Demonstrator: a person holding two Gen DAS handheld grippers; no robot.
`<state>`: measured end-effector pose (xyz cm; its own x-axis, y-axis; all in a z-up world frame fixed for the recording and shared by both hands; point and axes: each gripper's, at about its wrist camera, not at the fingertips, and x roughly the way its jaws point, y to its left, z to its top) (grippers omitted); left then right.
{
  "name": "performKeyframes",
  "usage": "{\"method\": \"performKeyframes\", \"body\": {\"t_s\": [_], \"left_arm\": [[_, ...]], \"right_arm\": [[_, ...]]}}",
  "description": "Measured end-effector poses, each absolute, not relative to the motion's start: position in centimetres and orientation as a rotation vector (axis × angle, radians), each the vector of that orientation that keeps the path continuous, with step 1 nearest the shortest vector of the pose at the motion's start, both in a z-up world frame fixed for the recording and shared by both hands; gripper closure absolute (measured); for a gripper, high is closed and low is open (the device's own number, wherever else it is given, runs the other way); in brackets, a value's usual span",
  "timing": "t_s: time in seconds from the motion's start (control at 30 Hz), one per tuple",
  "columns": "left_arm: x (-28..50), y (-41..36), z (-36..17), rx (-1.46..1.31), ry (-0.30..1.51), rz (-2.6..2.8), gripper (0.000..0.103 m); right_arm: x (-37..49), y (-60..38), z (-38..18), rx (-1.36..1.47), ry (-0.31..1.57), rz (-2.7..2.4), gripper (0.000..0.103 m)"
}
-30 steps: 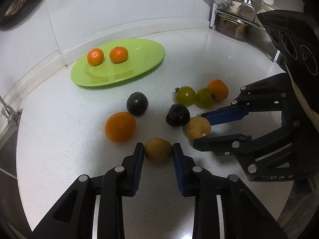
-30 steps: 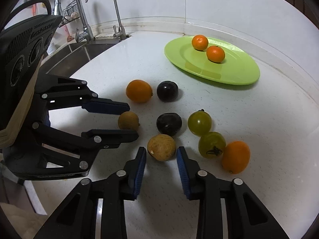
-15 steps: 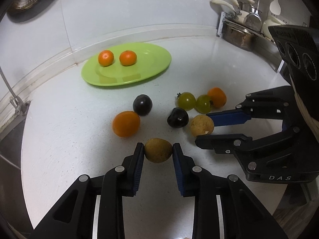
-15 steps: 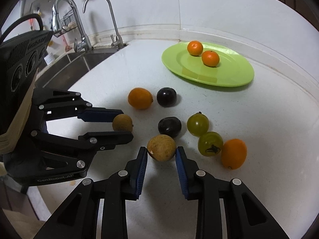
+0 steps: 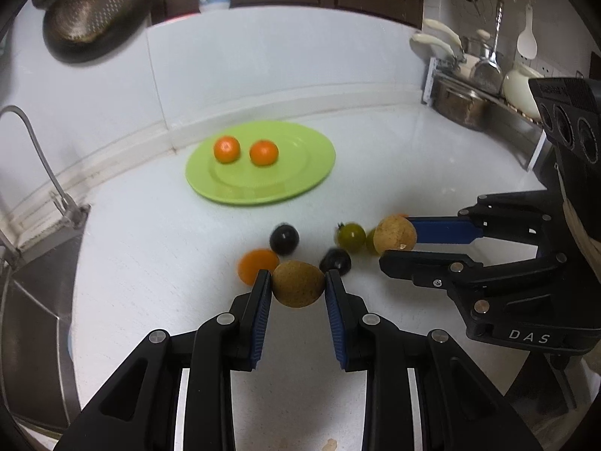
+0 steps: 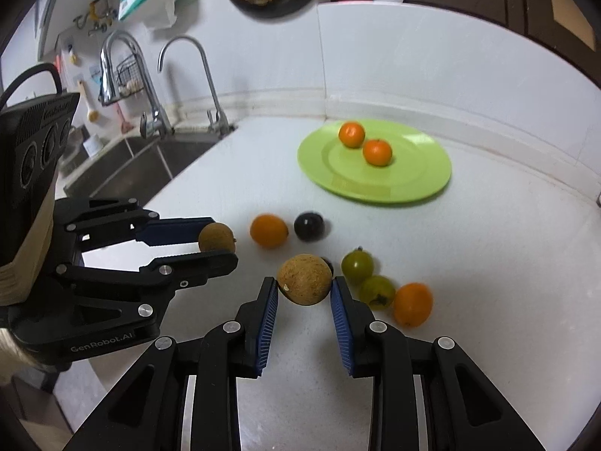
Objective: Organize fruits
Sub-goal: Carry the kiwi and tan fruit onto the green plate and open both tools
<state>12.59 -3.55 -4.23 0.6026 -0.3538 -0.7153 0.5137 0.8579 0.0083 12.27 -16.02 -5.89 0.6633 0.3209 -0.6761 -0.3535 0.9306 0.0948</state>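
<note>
Left wrist view: left gripper [image 5: 298, 287] has its jaws closed on a brown fruit [image 5: 298, 283], clear of the tabletop [image 5: 157, 255]. Green plate [image 5: 293, 184] with two tangerines lies ahead and slightly left, beyond the loose fruit; the brown fruit is near round, its slight long axis running across the jaws. Right wrist view: right gripper [image 6: 304, 291] likewise clamps a second brown fruit [image 6: 304, 280], also lifted. Plate [image 6: 413, 184] sits ahead and to the right; neither hand looks clearly nearer it. Likely next: carry both across.

Glossy green plate [image 6: 424, 184], speckled white countertop [image 6: 488, 263], metal faucet [image 6: 188, 71]
</note>
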Motion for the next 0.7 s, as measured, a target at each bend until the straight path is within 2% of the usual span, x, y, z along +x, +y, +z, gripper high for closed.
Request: {"method": "performKeyframes", "body": {"t_s": [0.3,0.7], "left_arm": [[14.0,-3.9,-1.5,0.222,0.705,-0.467,0.074],[20.0,-4.1,-0.7,0.183,0.72,-0.445,0.074]], "right_arm": [[12.5,-16.4,-3.4,-0.029,0.688,0.355,0.073],[17.4,-17.0,-1.2,-0.04,0.665,0.313,0.073]]}}
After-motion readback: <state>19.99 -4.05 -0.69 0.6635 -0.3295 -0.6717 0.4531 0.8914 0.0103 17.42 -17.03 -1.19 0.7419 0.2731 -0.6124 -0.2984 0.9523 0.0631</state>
